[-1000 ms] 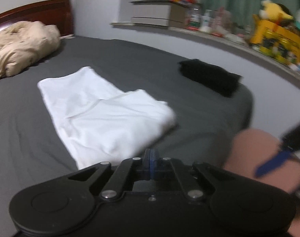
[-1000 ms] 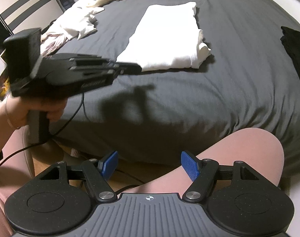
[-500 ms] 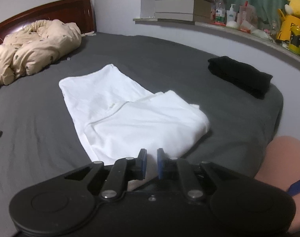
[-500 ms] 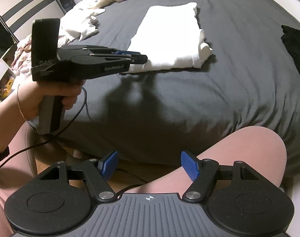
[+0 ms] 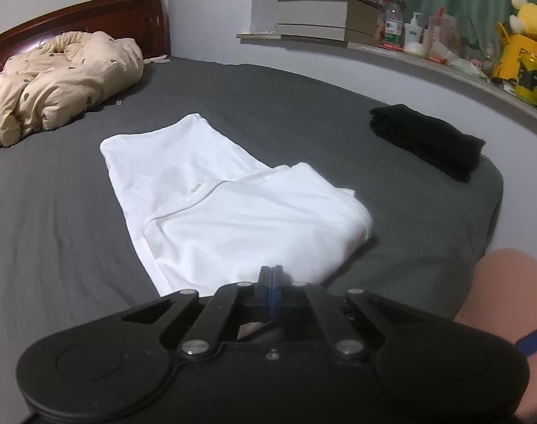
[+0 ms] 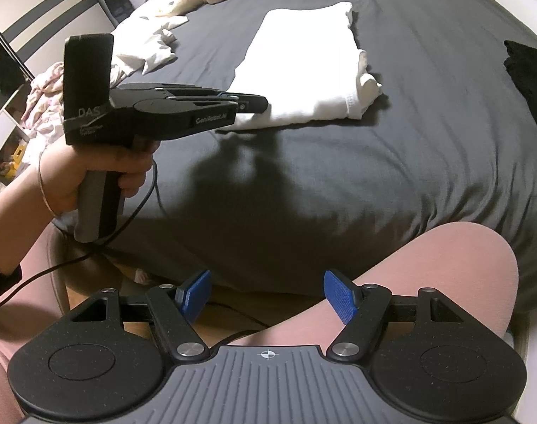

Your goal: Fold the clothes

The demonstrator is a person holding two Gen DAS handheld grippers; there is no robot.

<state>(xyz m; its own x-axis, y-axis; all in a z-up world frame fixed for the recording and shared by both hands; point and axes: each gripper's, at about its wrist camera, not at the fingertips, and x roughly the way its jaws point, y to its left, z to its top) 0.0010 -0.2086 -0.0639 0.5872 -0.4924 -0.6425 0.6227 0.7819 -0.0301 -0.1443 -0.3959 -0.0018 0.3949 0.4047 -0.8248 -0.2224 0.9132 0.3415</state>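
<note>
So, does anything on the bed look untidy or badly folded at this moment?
Yes. The white folded garment is uneven: its near right corner bunches up in a lump and does not lie flat. A crumpled beige quilt is heaped by the headboard. The black folded cloth looks neat.

From the bed's (image 5: 303, 106) near edge, our left camera looks low towards the headboard (image 5: 91, 17). Our right camera sits further back, higher. Both share the white garment (image 5: 215, 205).
</note>
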